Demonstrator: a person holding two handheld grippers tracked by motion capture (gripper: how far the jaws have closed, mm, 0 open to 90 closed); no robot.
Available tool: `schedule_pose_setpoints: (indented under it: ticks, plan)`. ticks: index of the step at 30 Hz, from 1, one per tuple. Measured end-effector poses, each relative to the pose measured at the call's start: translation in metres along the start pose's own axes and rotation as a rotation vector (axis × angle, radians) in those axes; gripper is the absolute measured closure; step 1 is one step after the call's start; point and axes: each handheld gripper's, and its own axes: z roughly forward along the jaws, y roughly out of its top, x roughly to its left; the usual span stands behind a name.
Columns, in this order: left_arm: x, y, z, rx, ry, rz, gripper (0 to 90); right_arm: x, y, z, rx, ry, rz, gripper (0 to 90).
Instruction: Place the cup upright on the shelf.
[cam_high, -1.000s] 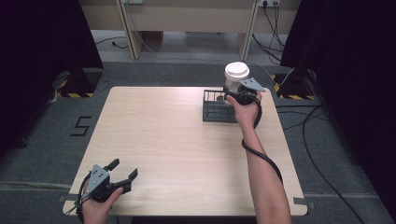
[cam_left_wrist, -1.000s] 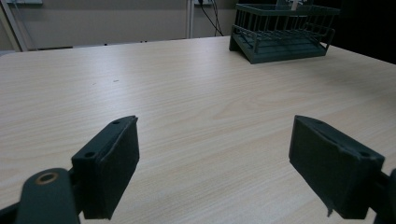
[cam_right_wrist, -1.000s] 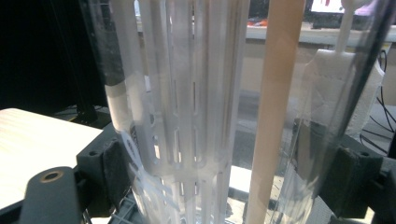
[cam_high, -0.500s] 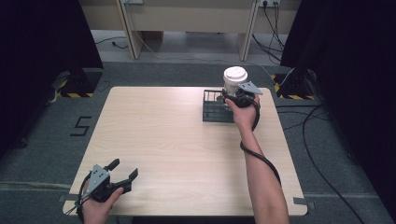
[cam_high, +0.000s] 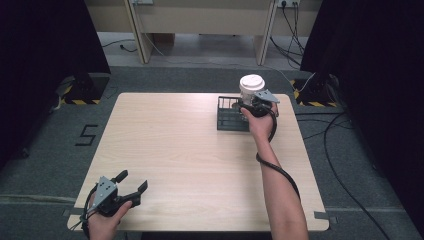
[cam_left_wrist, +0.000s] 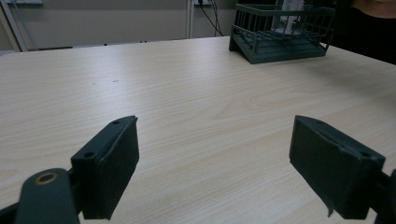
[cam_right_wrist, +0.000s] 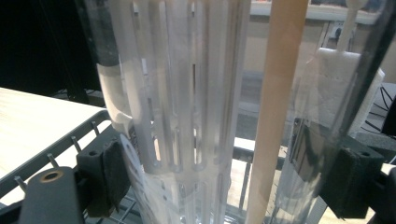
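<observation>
A clear plastic cup (cam_high: 251, 87) with a white lid is held at the far right of the table, over the right end of a dark wire basket (cam_high: 229, 117). My right gripper (cam_high: 249, 104) is shut on its lower part. In the right gripper view the cup (cam_right_wrist: 187, 93) stands between the two pads with the right gripper (cam_right_wrist: 229, 182) squeezing it; inside are white plastic cutlery, a wooden stick (cam_right_wrist: 275, 107) and a white packet. The basket's wires (cam_right_wrist: 56, 149) lie just below. My left gripper (cam_high: 133, 180) rests open at the near left corner, and nothing lies between its jaws (cam_left_wrist: 215, 172).
The light wooden table (cam_high: 190, 150) is bare between the two grippers. The basket (cam_left_wrist: 280, 35) stands far across the table in the left gripper view. Dark curtains, floor cables and a pale desk frame lie beyond the table's far edge.
The right gripper has carried the cup slightly left and down toward the basket. The left gripper has stayed still.
</observation>
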Motion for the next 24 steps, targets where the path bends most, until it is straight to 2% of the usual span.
schedule_pose_setpoints:
  ticks: [24]
  plan:
    - [-0.0007, 0.0002, 0.0008, 0.002, -0.005, 0.004, 15.5, 0.0020, -0.0071, -0.0041, -0.011, 0.003, 0.031, 15.1]
